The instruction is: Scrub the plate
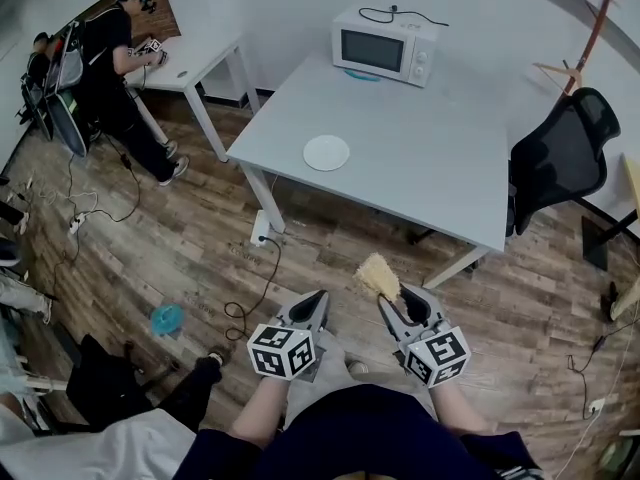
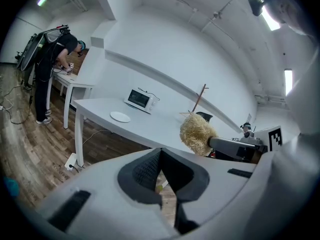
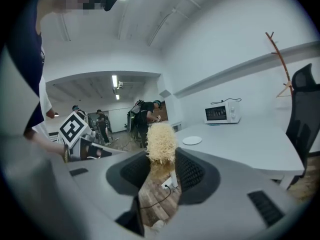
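Note:
A white plate [image 1: 326,152] lies on the grey table [image 1: 420,158], far ahead of both grippers; it also shows small as the plate [image 2: 120,116] and the plate [image 3: 192,140]. My right gripper [image 1: 392,300] is shut on a straw-coloured fibrous scrubber [image 1: 378,275], whose tuft [image 3: 161,142] sticks up from between the jaws. My left gripper [image 1: 312,304] is shut with nothing in it; its dark pads [image 2: 150,170] meet. Both grippers hover over the wooden floor, short of the table's near edge. From the left gripper view the scrubber [image 2: 197,133] sits to the right.
A white microwave [image 1: 384,46] stands at the table's far side. A black office chair [image 1: 562,158] is at the table's right, a wooden coat stand [image 1: 590,38] behind it. A person [image 1: 115,63] leans over a second white table [image 1: 195,63] at far left. Cables and a power strip [image 1: 260,228] lie on the floor.

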`<state>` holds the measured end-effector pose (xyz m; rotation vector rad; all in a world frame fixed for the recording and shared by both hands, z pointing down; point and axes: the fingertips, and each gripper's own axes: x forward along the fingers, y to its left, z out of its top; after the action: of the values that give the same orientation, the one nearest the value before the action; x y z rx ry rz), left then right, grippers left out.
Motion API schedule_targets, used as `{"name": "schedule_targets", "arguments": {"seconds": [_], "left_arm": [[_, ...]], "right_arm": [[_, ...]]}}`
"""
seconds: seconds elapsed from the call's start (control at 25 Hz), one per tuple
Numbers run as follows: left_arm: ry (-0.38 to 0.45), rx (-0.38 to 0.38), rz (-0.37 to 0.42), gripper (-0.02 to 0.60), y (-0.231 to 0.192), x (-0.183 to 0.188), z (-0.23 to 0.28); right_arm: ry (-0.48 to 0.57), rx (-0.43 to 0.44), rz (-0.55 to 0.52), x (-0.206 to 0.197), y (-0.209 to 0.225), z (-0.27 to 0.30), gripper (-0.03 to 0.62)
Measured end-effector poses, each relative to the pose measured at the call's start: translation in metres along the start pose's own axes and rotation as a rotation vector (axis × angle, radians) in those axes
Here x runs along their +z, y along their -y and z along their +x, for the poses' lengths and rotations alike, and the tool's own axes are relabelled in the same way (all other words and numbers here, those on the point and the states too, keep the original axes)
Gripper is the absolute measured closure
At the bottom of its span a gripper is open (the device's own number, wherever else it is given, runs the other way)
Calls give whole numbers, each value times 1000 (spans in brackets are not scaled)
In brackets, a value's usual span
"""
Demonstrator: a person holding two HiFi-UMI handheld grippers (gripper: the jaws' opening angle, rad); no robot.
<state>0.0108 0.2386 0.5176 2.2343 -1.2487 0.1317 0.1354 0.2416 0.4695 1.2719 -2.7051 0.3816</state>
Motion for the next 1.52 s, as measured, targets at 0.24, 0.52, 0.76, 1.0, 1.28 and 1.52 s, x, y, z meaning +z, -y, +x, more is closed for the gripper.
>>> {"name": "schedule_targets", "arguments": {"seconds": [0.24,0.52,0.76,1.0,1.28,1.52], "left_arm": [[-30,0,-6,563,-29,7,14],[-15,-31,28,563,-75,56,55],[-15,-48,38,563,-120,99,82],[-36,-66,40,563,-155,131,101],[-59,-75,79,563,-190,152,117],[-81,-69,75,563,-216,159,124]], "right_arm": [[-6,-2,3,6,7,36,437],[7,-15,-16,30,23,101,437],[14,-26,-34,55,29,160,437],[4,-47,-21,73,34,208,437],[12,-81,4,77,39,250,437],[14,-120,23,80,48,272,437]]}}
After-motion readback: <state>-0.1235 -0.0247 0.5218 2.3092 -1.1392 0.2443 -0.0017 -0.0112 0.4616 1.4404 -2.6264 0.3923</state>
